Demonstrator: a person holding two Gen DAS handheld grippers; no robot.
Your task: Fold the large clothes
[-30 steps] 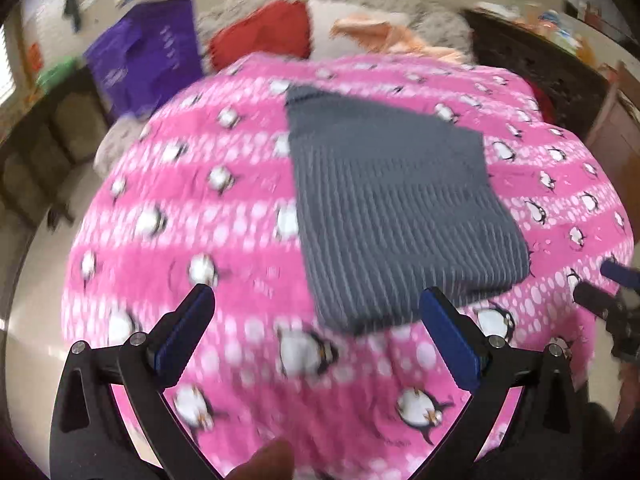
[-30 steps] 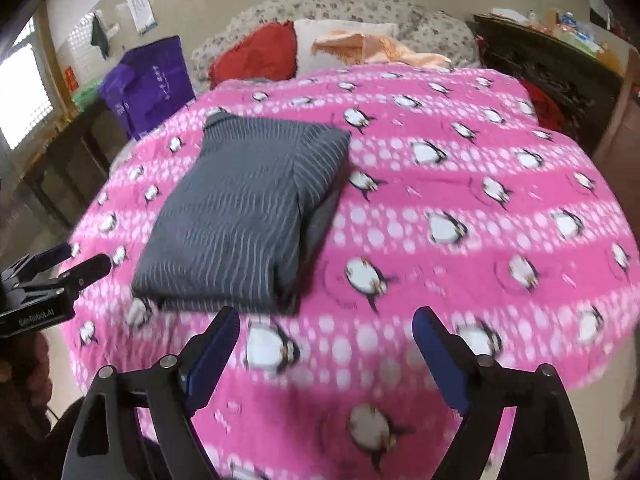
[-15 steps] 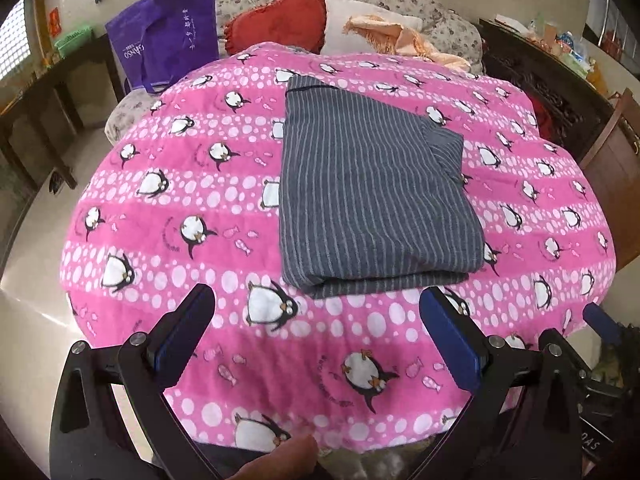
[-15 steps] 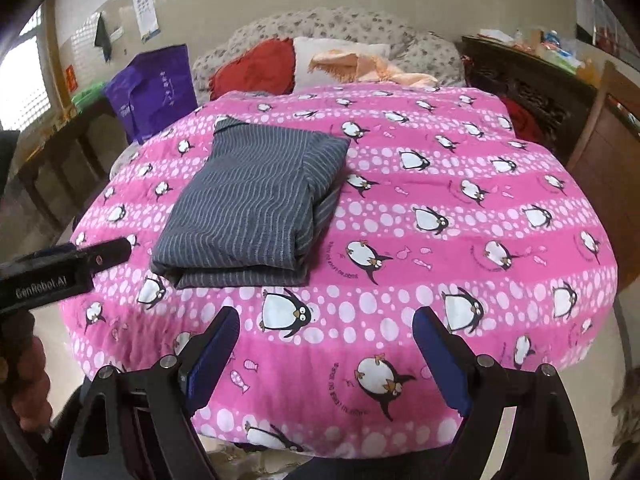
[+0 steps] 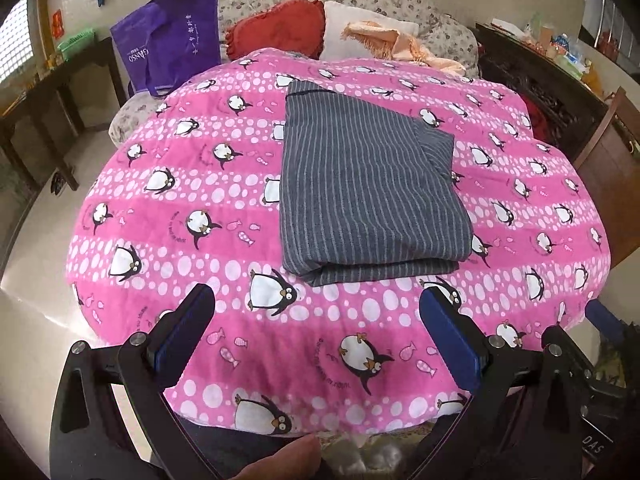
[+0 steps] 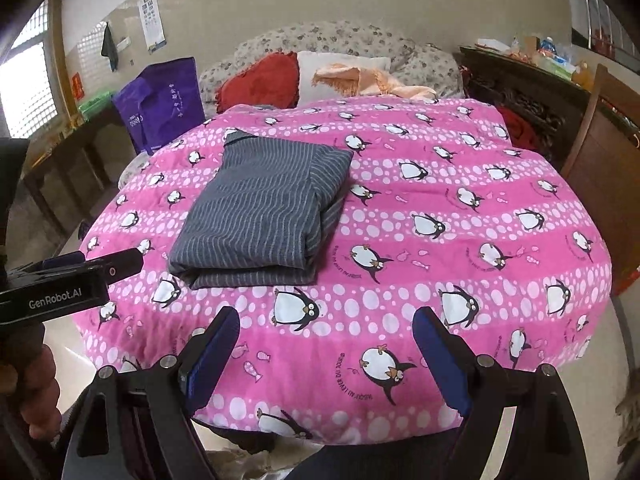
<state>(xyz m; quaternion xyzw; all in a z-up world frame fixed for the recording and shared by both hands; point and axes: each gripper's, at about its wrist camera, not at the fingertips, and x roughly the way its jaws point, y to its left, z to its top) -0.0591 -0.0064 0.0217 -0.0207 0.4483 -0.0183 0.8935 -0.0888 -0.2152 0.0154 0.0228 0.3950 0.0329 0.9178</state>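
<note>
A grey striped garment (image 5: 368, 184) lies folded into a flat rectangle on the pink penguin blanket (image 5: 180, 216) that covers the table. It also shows in the right wrist view (image 6: 264, 212), left of centre. My left gripper (image 5: 318, 334) is open and empty, held back from the table's near edge, short of the garment. My right gripper (image 6: 326, 354) is open and empty, also off the near edge, to the right of the garment. The left gripper's body (image 6: 60, 284) shows at the left of the right wrist view.
A purple bag (image 5: 172, 40) stands behind the table at the left, by a dark side table (image 5: 48, 92). A sofa with a red cushion (image 5: 276, 28) and a peach cloth (image 5: 392, 40) lies behind. A dark cabinet (image 5: 540, 80) and a wooden chair (image 6: 600, 140) stand at the right.
Both grippers have drawn back and up from the garment, away from the table's near edge. The garment lies still, and more of the blanket and floor shows.
</note>
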